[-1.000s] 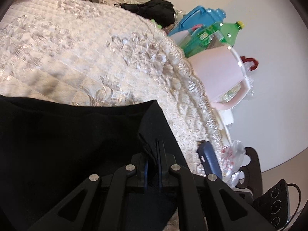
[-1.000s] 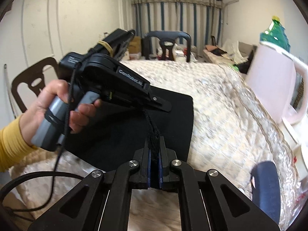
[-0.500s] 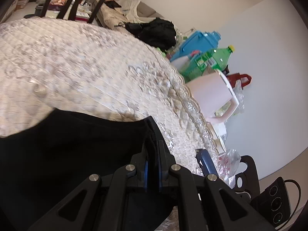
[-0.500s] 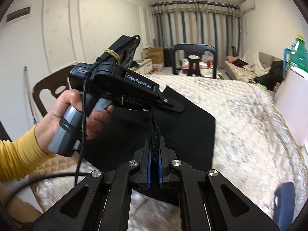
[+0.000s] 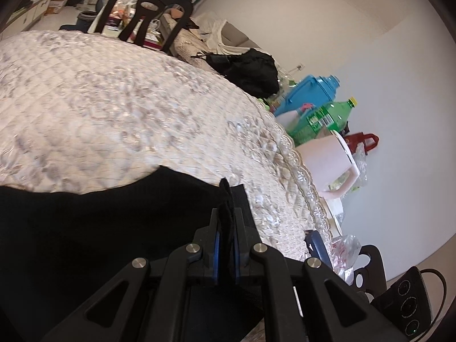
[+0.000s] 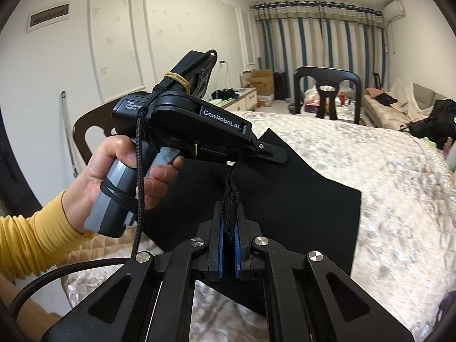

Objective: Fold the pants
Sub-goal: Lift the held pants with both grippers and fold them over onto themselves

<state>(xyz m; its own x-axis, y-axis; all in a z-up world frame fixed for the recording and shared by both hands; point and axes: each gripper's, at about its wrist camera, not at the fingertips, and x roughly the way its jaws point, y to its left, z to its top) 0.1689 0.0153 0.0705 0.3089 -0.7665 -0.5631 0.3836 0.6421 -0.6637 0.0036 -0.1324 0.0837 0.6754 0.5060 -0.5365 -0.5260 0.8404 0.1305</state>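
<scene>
Your left gripper (image 5: pixel 226 222) has its jaws pinched on a bunched edge of the black pants (image 5: pixel 99 228); a tuft of cloth stands up between the blue pads (image 5: pixel 216 245). Your right gripper (image 6: pixel 228 222) is likewise clamped on a gathered strip of the same pants (image 6: pixel 299 199), and that strip runs taut up to the left gripper's (image 6: pixel 268 152) tip. The two grips are close together, one above the other in the right view.

The pants hang and drape as a flat black panel over the near part of the quilt (image 6: pixel 384 176). In the right view the panel's far edge is straight with a squared corner toward the right, and pale quilt shows beyond it on the right and far sides. In the left view the pants' upper edge curves across the quilt (image 5: pixel 114 108), with a wide stretch of bare quilt beyond.

Your left hand (image 6: pixel 125 176) grips the handle, yellow sleeve at the wrist; a cable (image 6: pixel 57 273) loops below it.

Quilt's scalloped border (image 5: pixel 302 171) runs down the right in the left view. Just past it: a pink jug (image 5: pixel 327 159), green bottle (image 5: pixel 322 119), blue container (image 5: pixel 310 91), black bag (image 5: pixel 248 68). A black chair (image 6: pixel 327 91) stands at the far edge.
</scene>
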